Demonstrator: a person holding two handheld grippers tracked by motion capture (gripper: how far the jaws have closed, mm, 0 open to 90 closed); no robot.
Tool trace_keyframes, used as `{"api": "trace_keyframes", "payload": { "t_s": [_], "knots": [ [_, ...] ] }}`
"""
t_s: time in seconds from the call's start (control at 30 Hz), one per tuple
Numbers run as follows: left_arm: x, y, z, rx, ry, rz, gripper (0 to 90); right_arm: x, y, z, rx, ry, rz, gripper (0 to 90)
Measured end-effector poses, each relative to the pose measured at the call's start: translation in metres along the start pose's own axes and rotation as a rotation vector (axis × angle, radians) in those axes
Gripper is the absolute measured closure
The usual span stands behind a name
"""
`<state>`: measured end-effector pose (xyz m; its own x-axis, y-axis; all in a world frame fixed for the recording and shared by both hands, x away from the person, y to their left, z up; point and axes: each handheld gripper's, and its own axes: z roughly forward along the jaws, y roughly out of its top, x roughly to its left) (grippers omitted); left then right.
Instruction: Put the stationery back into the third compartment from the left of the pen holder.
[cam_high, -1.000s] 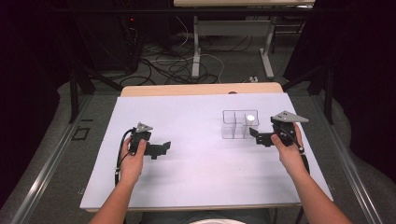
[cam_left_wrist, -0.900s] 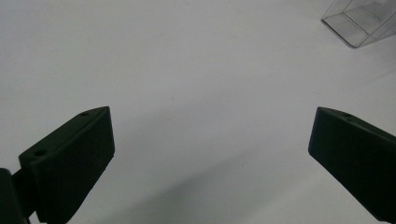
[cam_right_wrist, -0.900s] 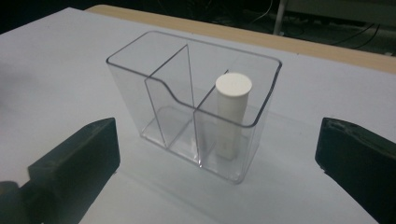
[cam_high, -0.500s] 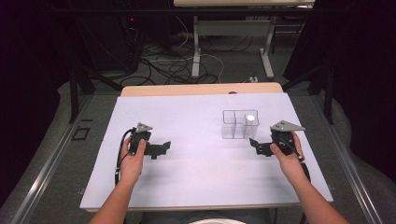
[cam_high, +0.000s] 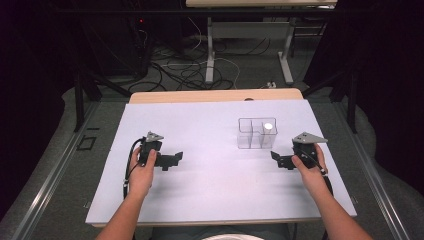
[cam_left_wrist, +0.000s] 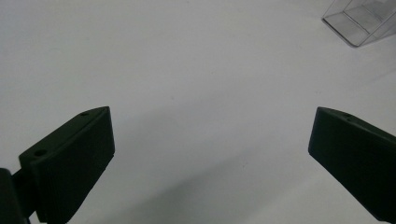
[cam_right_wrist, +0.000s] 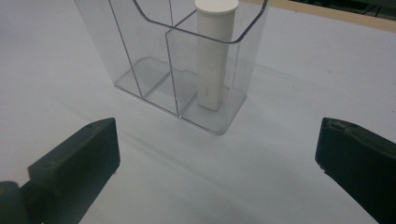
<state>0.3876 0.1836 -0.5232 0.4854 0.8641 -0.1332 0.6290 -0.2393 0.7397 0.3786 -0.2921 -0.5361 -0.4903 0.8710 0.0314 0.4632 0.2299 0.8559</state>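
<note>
From above, a person sits at a white table (cam_high: 215, 200) with a gripper in each hand. The left gripper (cam_high: 172, 159) rests low over the table's left half, its jaws spread apart with nothing between them, pointing toward the middle. The right gripper (cam_high: 278, 159) sits at the right side, jaws likewise apart and empty, pointing left. A clear divided container (cam_high: 256, 133) stands on the table just up and to the left of the right gripper, not touching it. A white cylinder (cam_high: 268, 126) stands upright in its back right compartment. The left gripper is well apart from the container.

In the left gripper view, the two black jaws stand wide open over bare white tabletop, and a corner of the clear container (cam_left_wrist: 362, 21) shows far off at the upper right.

In the right gripper view, the jaws are released and wide apart. The container (cam_right_wrist: 173, 60) stands near, ahead of the gap and apart from both jaws. The white cylinder (cam_right_wrist: 214, 56) is upright in its right-hand compartment, its base on the container floor.
</note>
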Motion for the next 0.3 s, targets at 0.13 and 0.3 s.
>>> {"api": "trace_keyframes", "payload": {
  "t_s": [0.13, 0.3],
  "knots": [
    [-0.0007, 0.0001, 0.0006, -0.003, -0.002, 0.001, 0.5, -0.0019, -0.0023, 0.0021, 0.009, -0.002, 0.008, 0.0],
    [-0.0002, 0.0001, 0.0014, 0.005, -0.003, 0.010, 0.5, -0.0041, -0.0038, 0.0031, 0.019, -0.003, 0.020, 0.0]
  ]
}}
